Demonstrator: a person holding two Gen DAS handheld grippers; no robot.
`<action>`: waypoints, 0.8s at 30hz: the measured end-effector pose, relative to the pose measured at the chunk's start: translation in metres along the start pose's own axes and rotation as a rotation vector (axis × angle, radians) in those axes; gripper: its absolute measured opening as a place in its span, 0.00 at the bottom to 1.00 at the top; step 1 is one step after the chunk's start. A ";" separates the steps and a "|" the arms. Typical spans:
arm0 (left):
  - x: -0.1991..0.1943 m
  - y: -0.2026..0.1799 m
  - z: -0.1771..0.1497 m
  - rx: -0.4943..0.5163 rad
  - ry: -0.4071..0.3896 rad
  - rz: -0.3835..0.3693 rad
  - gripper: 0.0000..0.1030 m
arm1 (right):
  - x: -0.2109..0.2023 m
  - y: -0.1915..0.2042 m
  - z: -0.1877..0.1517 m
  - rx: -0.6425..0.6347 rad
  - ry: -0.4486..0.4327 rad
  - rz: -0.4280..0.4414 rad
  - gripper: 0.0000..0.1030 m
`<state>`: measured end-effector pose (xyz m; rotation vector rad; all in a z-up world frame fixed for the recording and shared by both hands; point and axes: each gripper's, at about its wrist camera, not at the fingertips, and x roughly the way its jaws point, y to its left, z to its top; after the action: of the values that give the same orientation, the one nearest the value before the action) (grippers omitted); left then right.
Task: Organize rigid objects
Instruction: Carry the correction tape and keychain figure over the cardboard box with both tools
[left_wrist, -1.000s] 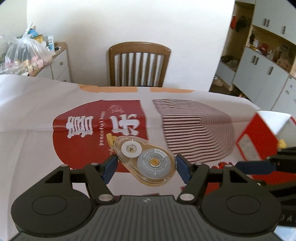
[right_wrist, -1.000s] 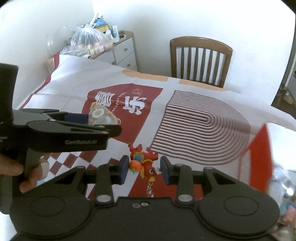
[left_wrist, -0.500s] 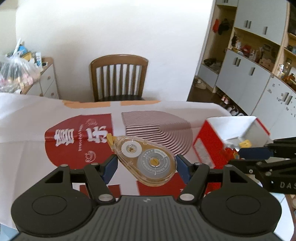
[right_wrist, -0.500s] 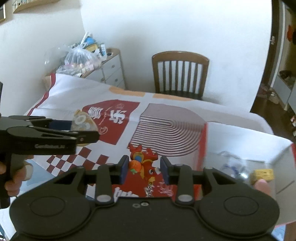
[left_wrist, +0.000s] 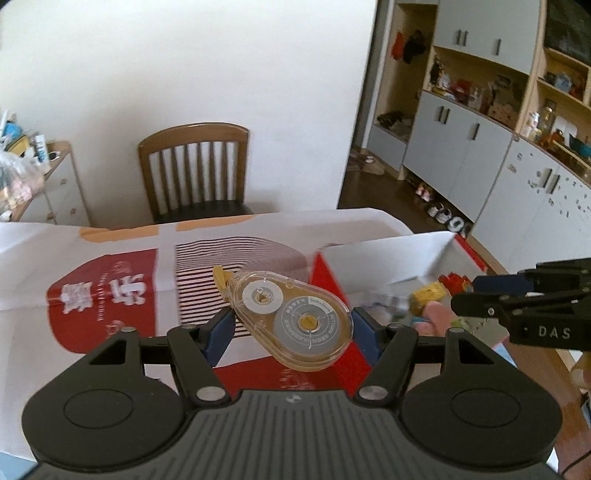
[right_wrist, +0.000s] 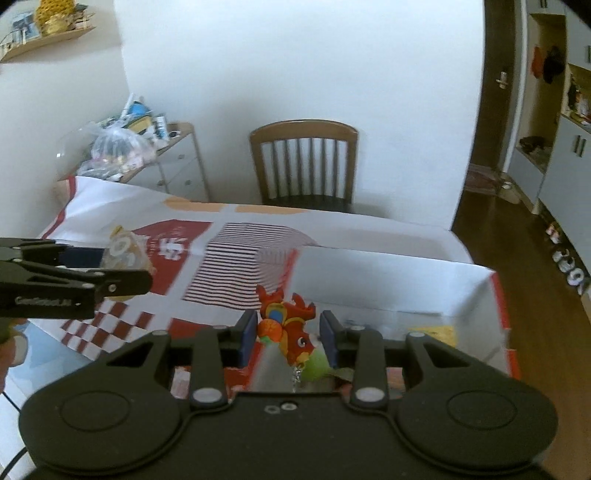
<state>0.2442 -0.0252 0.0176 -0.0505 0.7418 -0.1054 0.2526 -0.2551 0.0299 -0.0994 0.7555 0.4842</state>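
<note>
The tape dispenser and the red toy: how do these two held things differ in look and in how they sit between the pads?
The tape dispenser is clear, flat plastic with two round reels inside; the red toy is an opaque, painted figure.
The dispenser is wide and spreads the left hand-held gripper far; the toy is narrow, so the right hand-held gripper stands closer.
A small chain hangs from the toy; the dispenser has none.
Both are held above the table near the box.

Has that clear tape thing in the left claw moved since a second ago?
Yes. The tape dispenser, clamped in the left gripper, has travelled right: it was over the tablecloth's red panel, now beside the red box.
</note>
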 end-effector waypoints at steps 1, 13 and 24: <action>0.003 -0.008 0.001 0.003 0.003 -0.003 0.66 | -0.001 -0.008 -0.002 0.004 0.002 -0.004 0.35; 0.057 -0.093 0.011 0.049 0.053 -0.018 0.66 | 0.000 -0.088 -0.019 0.028 0.028 -0.046 0.35; 0.129 -0.135 0.009 0.079 0.125 -0.026 0.66 | 0.035 -0.121 -0.037 -0.027 0.106 -0.026 0.35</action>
<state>0.3340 -0.1740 -0.0507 0.0215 0.8610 -0.1639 0.3064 -0.3584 -0.0311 -0.1607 0.8505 0.4673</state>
